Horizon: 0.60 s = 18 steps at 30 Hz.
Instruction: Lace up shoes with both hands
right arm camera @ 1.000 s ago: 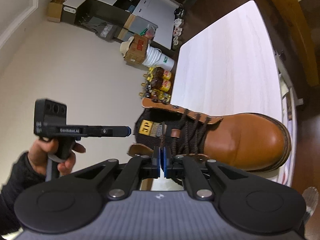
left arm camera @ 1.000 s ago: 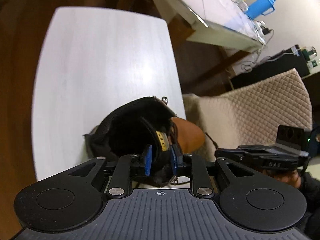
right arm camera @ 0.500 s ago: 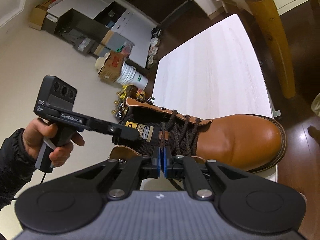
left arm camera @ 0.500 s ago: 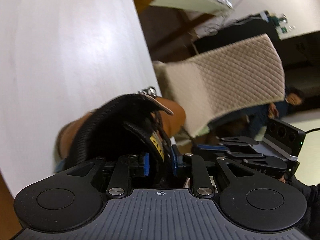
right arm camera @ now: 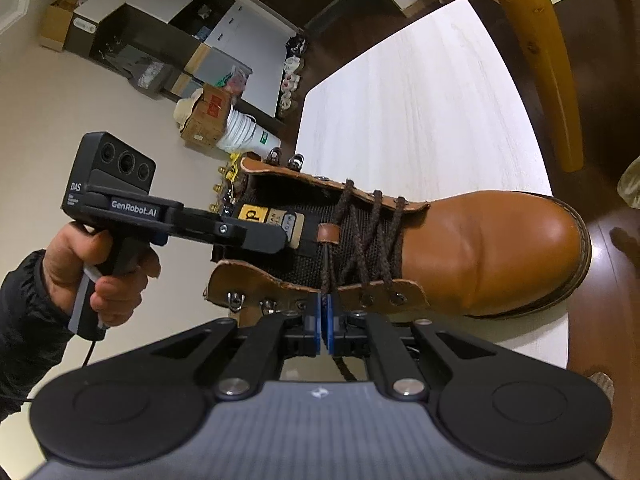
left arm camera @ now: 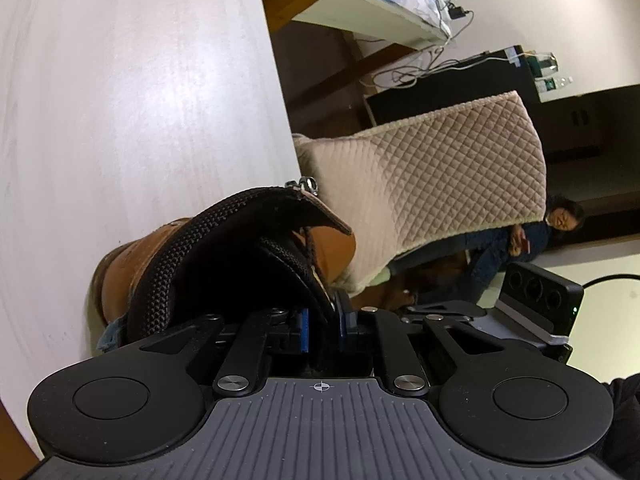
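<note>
The white bench [right arm camera: 420, 128] fills most of both views, and a tan leather boot [right arm camera: 480, 252] lies on it near one edge, toe toward the right in the right wrist view. A quilted beige cover [left arm camera: 432, 184] stands just past the bench edge in the left wrist view, with a person [left arm camera: 516, 240] seated behind it.

The boot's black mesh tongue [right arm camera: 280, 224] is exposed between the two open leather flaps; it carries a yellow label. A dark brown lace [right arm camera: 360, 240] criss-crosses the lower eyelets, while the upper hooks on both flaps are bare.

The left hand-held gripper [left arm camera: 323, 326], gripped by a hand [right arm camera: 100, 264] in a dark sleeve, reaches in from the ankle side over the boot's opening. Its jaws are closing at a middling gap, and the tongue's padded top edge sits between the blue pads [left arm camera: 304, 330]; whether the pads already press on it I cannot tell.

The right hand-held gripper [right arm camera: 324, 320] sits at the near flap, by the eyelet row. Its jaws are almost together, pinching a strand of the lace that runs up from between the pads to the leather loop on the tongue, with its loose end trailing below the fingers.
</note>
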Tool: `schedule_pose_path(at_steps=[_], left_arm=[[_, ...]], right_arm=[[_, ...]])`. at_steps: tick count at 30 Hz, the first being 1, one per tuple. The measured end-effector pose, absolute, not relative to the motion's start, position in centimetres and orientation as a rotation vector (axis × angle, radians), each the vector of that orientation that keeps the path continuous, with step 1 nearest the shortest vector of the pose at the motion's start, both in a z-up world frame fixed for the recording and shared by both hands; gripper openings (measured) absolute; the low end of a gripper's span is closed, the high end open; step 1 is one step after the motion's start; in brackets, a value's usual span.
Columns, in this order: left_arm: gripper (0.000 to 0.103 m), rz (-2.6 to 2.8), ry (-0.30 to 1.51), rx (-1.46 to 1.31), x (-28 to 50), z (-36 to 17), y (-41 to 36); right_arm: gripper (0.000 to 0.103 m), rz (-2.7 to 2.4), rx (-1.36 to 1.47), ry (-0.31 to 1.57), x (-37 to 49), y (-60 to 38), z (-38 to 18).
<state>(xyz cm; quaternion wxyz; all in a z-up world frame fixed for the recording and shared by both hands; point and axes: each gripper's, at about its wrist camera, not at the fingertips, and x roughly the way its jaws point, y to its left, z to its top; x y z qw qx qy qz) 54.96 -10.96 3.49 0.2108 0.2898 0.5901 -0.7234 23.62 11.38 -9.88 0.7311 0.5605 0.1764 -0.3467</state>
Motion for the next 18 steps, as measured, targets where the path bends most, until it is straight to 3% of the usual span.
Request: schedule_pose_path(at_steps=[18], left_arm=[[0.014, -2.063, 1.587, 0.837, 55.0, 3.8, -10.9]], right_arm=[[0.004, -0.802, 1.245, 0.422, 24.9, 8.2, -10.1]])
